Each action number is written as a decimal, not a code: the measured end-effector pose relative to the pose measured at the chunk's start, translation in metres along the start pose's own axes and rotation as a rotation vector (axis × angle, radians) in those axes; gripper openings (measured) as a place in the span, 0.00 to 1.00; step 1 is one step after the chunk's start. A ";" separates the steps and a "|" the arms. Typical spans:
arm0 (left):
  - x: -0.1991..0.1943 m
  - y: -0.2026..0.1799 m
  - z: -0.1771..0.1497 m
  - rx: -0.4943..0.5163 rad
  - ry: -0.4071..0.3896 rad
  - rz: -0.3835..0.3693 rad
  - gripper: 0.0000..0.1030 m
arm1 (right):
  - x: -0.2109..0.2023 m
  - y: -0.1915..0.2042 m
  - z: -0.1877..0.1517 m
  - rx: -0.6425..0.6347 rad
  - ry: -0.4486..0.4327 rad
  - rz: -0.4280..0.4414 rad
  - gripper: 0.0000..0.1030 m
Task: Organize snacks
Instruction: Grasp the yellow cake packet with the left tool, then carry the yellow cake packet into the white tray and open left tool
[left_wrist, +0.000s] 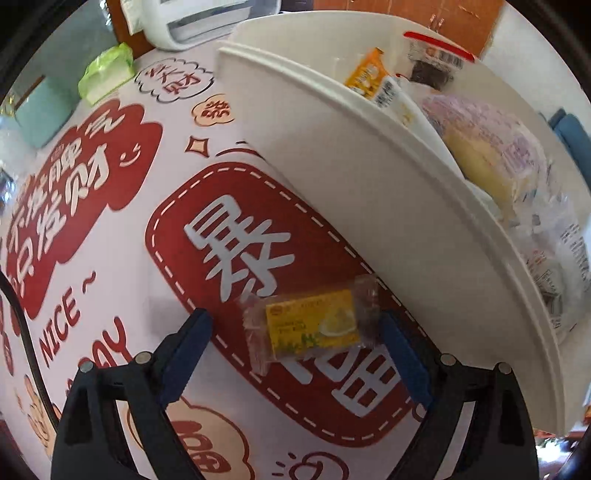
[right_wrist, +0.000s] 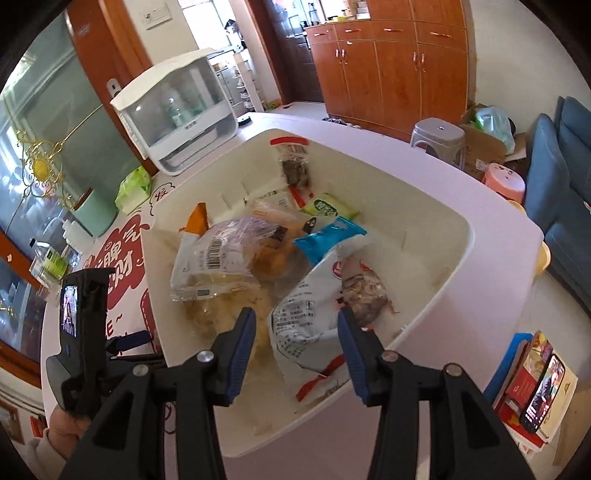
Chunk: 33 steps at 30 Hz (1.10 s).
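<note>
A small yellow snack packet (left_wrist: 314, 326) in clear wrap lies flat on the red-and-white printed tablecloth (left_wrist: 110, 229), right beside the white bin's wall (left_wrist: 369, 206). My left gripper (left_wrist: 295, 325) points down over the packet and stands open, one blue finger on each side and neither touching it. The white bin (right_wrist: 436, 295) holds several snack bags. Among them are a bread bag (right_wrist: 218, 258), a blue packet (right_wrist: 328, 236) and a grey-white bag (right_wrist: 306, 317). My right gripper (right_wrist: 295, 317) hovers open above the grey-white bag, gripping nothing.
A white countertop cabinet (right_wrist: 177, 110) and a green tissue pack (right_wrist: 135, 188) stand at the table's far end. A stack of books with a phone (right_wrist: 539, 387) lies right of the bin. A person's hand (right_wrist: 62, 424) holds the left tool at the bin's left.
</note>
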<state>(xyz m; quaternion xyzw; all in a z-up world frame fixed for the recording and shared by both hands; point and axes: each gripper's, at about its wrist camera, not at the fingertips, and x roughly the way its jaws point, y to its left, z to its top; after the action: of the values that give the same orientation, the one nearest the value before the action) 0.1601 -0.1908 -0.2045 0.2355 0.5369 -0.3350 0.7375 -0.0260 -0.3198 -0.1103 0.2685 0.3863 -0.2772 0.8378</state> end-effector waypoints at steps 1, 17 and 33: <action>0.000 -0.001 0.000 0.003 -0.010 -0.002 0.86 | 0.000 0.000 -0.001 0.001 -0.002 -0.003 0.45; -0.023 0.017 -0.025 -0.137 -0.034 0.016 0.48 | -0.003 0.002 -0.001 -0.027 0.006 0.027 0.45; -0.150 -0.025 -0.020 -0.187 -0.174 0.034 0.48 | -0.018 0.012 0.032 -0.139 0.013 0.154 0.45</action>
<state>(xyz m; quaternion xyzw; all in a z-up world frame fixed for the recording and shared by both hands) 0.0987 -0.1569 -0.0680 0.1449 0.4957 -0.2900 0.8057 -0.0124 -0.3282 -0.0752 0.2403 0.3881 -0.1827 0.8708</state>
